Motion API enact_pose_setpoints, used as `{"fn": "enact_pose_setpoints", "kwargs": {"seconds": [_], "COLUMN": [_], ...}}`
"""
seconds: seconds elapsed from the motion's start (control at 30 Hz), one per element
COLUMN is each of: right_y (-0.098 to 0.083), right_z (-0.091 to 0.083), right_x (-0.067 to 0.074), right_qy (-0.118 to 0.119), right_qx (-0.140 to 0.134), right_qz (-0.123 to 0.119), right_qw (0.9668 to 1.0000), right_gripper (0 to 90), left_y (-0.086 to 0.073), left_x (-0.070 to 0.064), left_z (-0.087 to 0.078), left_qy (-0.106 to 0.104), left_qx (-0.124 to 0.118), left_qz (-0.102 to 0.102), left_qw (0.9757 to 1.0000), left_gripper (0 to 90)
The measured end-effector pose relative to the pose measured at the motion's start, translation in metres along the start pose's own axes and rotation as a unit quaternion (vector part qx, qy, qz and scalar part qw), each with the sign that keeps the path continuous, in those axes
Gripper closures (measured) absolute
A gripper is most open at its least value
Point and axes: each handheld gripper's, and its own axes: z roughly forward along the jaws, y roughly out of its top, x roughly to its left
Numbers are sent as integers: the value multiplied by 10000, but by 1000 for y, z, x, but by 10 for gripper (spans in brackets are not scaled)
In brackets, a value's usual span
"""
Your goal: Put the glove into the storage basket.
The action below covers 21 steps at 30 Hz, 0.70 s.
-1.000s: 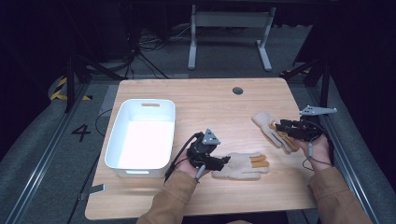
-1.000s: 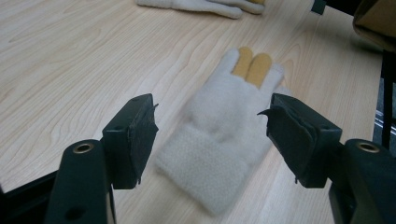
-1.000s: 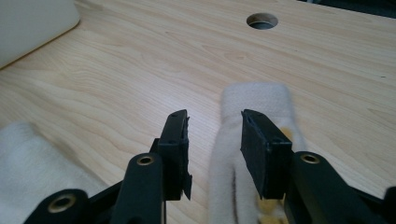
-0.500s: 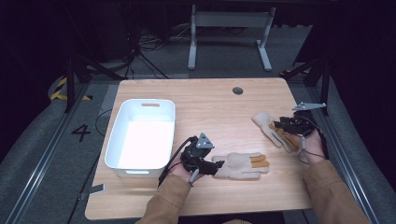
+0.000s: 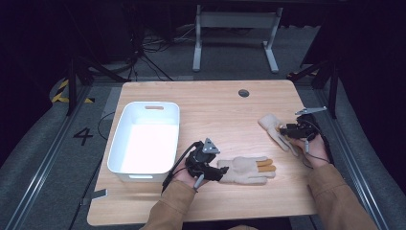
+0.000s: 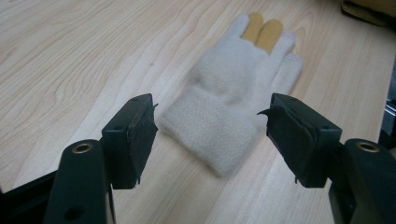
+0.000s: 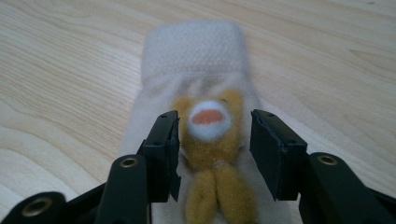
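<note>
A cream knitted glove [image 5: 246, 168] with two yellow fingers lies flat near the table's front edge. My left gripper [image 5: 216, 171] points at its cuff. In the left gripper view the jaws [image 6: 208, 135] stand open, with the cuff of the glove [image 6: 233, 93] lying low between them and no pad touching it. A second cream glove [image 5: 272, 126] lies at the right. My right gripper [image 5: 285, 130] hangs low over it. Its jaws [image 7: 215, 140] have just been opening and now straddle a yellow bear figure [image 7: 210, 128] on that glove [image 7: 194, 51], with a gap on each side.
A white plastic bin [image 5: 123, 143] stands on the left half of the wooden table [image 5: 215, 105]. A round cable hole [image 5: 243, 93] sits near the far edge. Dark floor, rails and a desk frame surround the table.
My right gripper has moved left and down onto the right glove, and its jaws stand wider. The left gripper has hardly moved and stays at the front glove's cuff.
</note>
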Motion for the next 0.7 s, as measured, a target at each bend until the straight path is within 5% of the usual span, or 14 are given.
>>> {"fn": "enact_pose_setpoints", "kwargs": {"seconds": [0.23, 0.7], "right_y": [-3, -1], "right_z": [9, 9], "right_x": [3, 10], "right_qy": [-32, -197], "right_qx": [287, 404], "right_qz": [-113, -378], "right_qw": [9995, 9983], "right_gripper": [524, 643], "left_y": [-3, -4], "left_x": [5, 4], "left_z": [3, 4], "left_qy": [109, 64], "left_qx": [78, 73], "left_qz": [-170, -93], "left_qw": [9998, 9999], "left_gripper": [335, 348]}}
